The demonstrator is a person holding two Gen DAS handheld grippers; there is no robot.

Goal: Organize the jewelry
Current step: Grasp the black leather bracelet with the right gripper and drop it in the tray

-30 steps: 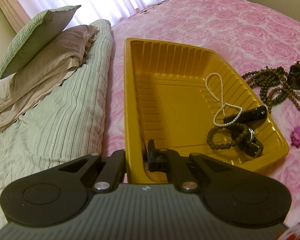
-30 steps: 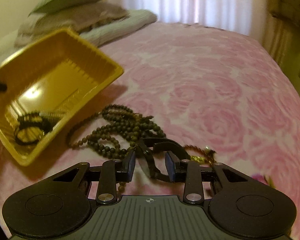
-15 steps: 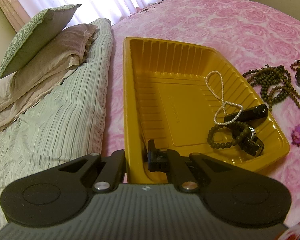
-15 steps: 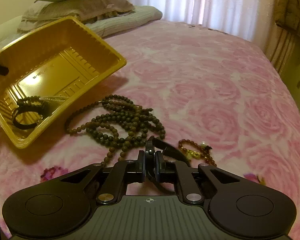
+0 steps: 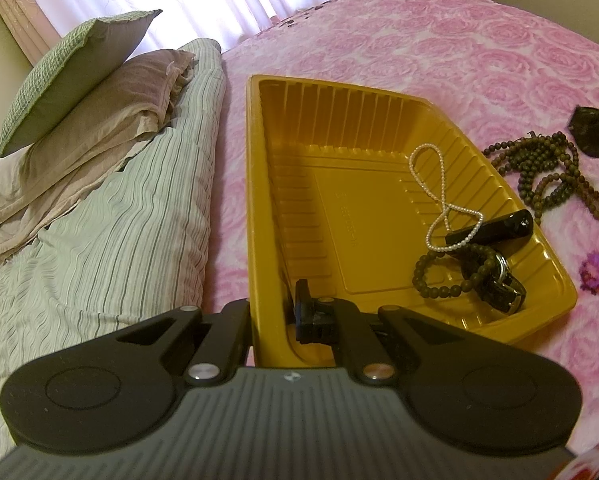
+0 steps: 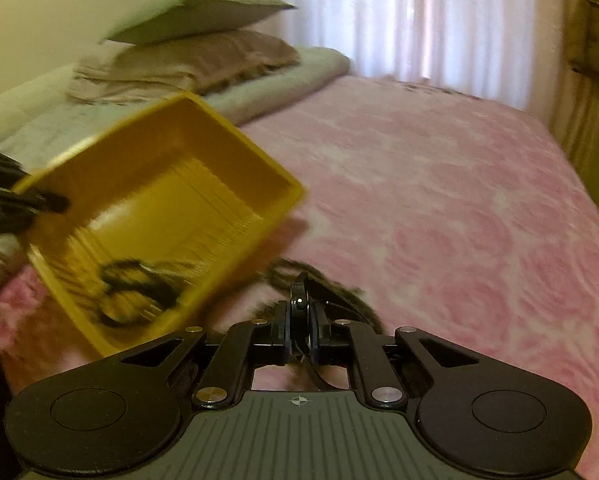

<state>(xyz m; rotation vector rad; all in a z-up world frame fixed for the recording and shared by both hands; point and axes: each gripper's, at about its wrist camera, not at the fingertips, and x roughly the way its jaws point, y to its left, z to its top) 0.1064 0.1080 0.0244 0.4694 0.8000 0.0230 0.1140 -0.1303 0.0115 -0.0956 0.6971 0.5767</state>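
Left wrist: one tray (image 5: pixel 379 92), one pearl strand (image 5: pixel 439 200) (looped).

A pink rose-patterned bedspread (image 5: pixel 439 52) covers the bed. A green pillow (image 5: pixel 71 76) tops a mauve one (image 5: pixel 111 120) on striped bedding (image 5: pixel 119 216); sheer curtains (image 6: pixel 419 20) behind, perhaps backlit.

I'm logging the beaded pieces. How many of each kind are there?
Pearl strand, in tray: 1
Dark bead bracelet, in tray: 1
Long bead necklace, on bed: 1
Total: 3
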